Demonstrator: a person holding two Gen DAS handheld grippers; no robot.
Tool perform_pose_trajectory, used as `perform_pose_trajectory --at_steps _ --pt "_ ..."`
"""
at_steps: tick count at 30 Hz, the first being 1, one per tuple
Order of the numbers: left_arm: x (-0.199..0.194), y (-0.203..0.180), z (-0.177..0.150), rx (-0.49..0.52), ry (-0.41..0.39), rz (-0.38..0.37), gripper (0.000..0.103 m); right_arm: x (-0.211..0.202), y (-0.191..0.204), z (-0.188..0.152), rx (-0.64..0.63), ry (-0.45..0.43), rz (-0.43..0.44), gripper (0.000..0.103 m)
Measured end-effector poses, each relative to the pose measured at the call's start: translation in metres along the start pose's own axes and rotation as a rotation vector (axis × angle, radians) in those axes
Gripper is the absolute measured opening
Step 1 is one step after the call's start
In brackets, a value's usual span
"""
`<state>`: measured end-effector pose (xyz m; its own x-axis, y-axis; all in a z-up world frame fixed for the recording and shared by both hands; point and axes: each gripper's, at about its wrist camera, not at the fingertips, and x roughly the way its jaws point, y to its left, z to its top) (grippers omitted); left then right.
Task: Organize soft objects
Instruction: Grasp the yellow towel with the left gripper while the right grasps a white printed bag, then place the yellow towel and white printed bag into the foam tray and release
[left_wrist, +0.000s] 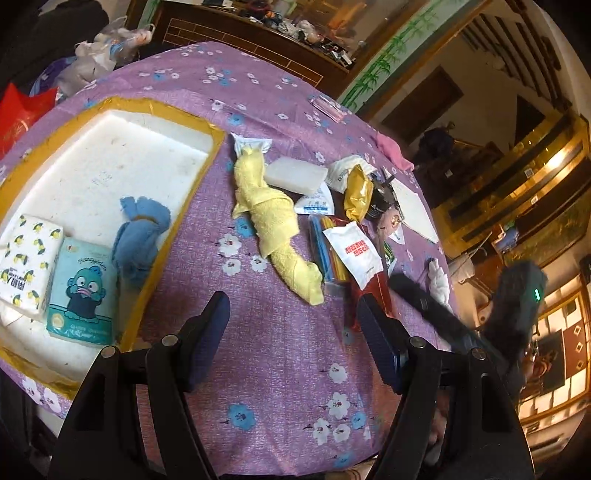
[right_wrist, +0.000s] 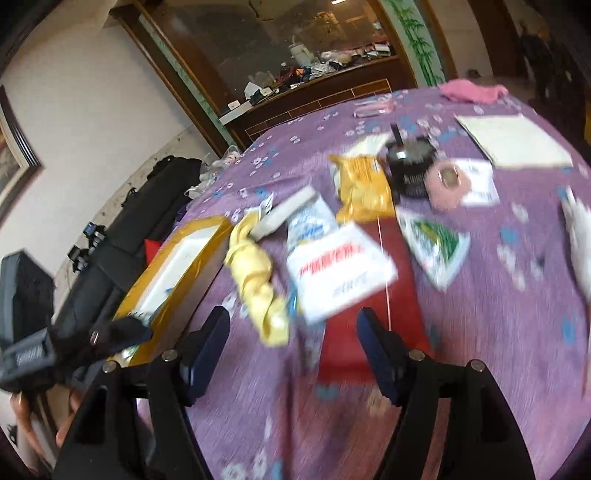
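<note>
Both grippers hover empty over the desk (left_wrist: 280, 369) with its purple flowered cloth. The left gripper (left_wrist: 293, 314) and the right gripper (right_wrist: 293, 328) each have fingers spread wide with nothing between them. The white foam tray with yellow-taped rim (left_wrist: 122, 155) already holds a knotted blue cloth (left_wrist: 140, 240) and two tissue packs. The twisted yellow towel (left_wrist: 273, 221) lies just outside it among packets, so it looks like the next pick: close on its middle, then carry it across to the tray.
</note>
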<state>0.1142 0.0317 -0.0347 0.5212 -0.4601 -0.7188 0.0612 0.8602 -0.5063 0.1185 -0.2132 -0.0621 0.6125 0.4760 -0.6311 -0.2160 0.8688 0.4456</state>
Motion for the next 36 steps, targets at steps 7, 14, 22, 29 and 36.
perform_pose_trajectory --at_steps 7,14,22,29,36 --pt "-0.005 0.016 0.005 -0.036 -0.012 0.005 0.072 0.056 -0.012 0.029 -0.074 0.104 -0.166 0.075" --pt "0.015 0.011 0.024 -0.009 0.014 0.036 0.072 0.059 0.008 0.005 -0.164 0.137 -0.196 0.075" --pt "0.09 -0.006 0.067 0.056 0.088 0.158 0.072 0.053 0.007 0.002 -0.147 0.103 -0.229 0.064" --pt "0.132 -0.005 0.071 0.047 0.143 0.208 0.042 0.045 0.014 -0.008 -0.15 0.074 -0.247 0.057" --pt "0.101 -0.006 0.042 0.087 0.134 0.17 0.038 0.022 0.01 -0.022 -0.092 0.061 -0.181 0.056"
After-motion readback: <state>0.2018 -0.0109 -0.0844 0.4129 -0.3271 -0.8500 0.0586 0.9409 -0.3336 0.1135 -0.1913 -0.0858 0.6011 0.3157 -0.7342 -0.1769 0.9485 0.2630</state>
